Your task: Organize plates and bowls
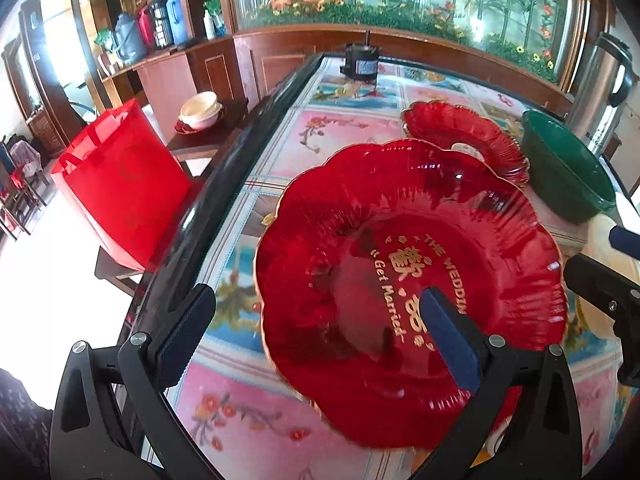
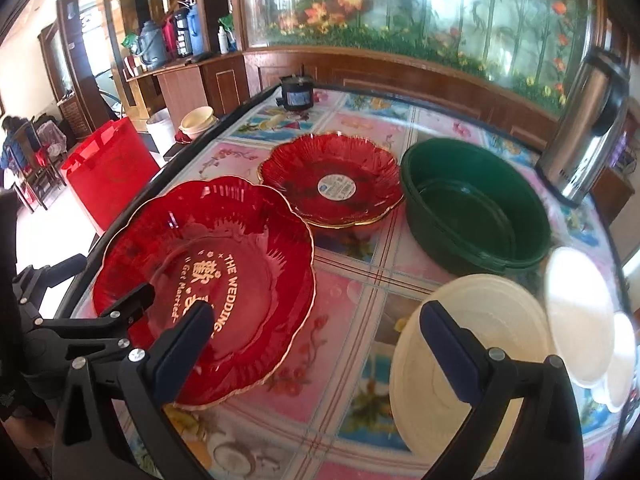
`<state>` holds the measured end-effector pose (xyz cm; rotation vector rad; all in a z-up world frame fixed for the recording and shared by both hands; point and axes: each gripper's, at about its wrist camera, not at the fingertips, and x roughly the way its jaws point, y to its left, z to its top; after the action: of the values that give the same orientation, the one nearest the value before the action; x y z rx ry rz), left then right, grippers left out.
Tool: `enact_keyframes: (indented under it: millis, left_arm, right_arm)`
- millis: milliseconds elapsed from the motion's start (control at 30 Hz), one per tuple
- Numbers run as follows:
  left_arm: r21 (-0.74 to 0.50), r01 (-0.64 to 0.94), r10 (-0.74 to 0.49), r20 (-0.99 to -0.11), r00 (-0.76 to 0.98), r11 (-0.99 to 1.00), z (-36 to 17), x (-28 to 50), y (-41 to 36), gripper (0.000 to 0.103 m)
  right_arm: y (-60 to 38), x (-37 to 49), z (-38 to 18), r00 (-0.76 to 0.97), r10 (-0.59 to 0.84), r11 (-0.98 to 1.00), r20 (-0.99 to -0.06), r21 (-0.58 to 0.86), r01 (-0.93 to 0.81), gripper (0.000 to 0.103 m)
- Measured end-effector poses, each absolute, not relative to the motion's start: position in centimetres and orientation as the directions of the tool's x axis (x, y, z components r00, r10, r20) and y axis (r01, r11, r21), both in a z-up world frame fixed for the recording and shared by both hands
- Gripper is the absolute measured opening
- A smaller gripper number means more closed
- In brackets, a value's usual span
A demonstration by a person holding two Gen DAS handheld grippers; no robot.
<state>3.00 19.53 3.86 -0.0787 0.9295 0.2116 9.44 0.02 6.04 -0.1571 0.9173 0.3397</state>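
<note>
A large scalloped red glass plate (image 1: 400,272) (image 2: 208,276) with gold lettering lies on the table. My left gripper (image 1: 320,336) (image 2: 100,280) stands open over its near-left part, one finger above the plate's inside and the other off its left rim. A smaller red plate (image 1: 468,136) (image 2: 332,180) with a round sticker lies behind it. My right gripper (image 2: 320,352) is open too, with its left finger by the big plate's near rim and its right finger above a cream plate (image 2: 460,384). Two white plates (image 2: 580,312) lie at the right.
A dark green basin (image 2: 472,208) (image 1: 564,168) and a steel kettle (image 2: 588,128) stand at the back right. A small black device (image 2: 296,98) sits at the far table edge. Left of the table are a red bag (image 1: 120,184) and stacked cream bowls (image 1: 200,110).
</note>
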Motion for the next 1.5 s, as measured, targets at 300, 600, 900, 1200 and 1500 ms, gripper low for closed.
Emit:
enact_keyframes:
  millis: [300, 600, 900, 1200, 1500]
  left_arm:
    - [-0.018, -0.203, 0.098, -0.830, 0.549, 0.979, 3.3, 5.1, 19.9, 0.098]
    - [0.020, -0.197, 0.119, -0.855, 0.505, 0.980, 2.2, 6.2, 19.6, 0.080]
    - [0.078, -0.243, 0.193, -0.846, 0.498, 0.967, 2.1, 6.3, 20.1, 0.044]
    - [0.073, -0.275, 0.212, -0.827, 0.520, 0.959, 2.4, 5.7, 20.5, 0.027]
    - [0.024, -0.272, 0.175, -0.819, 0.546, 0.962, 3.8, 2.8, 20.4, 0.026]
  right_arm:
    - [0.8, 11.6, 4.2, 0.475, 0.235, 0.930, -0.848, 0.055, -0.362, 0.071]
    - [0.3, 11.9, 3.5, 0.433, 0.273, 0.927, -0.859, 0.115, -0.356, 0.039]
    - [0.6, 11.6, 3.5, 0.468, 0.254, 0.931, -0.846, 0.084, -0.354, 0.008]
    - [0.6, 11.0, 3.5, 0.516, 0.226, 0.936, -0.826, 0.038, -0.349, 0.008]
    - [0.2, 8.7, 4.7, 0.554, 0.226, 0.936, -0.801, 0.022, -0.350, 0.008]
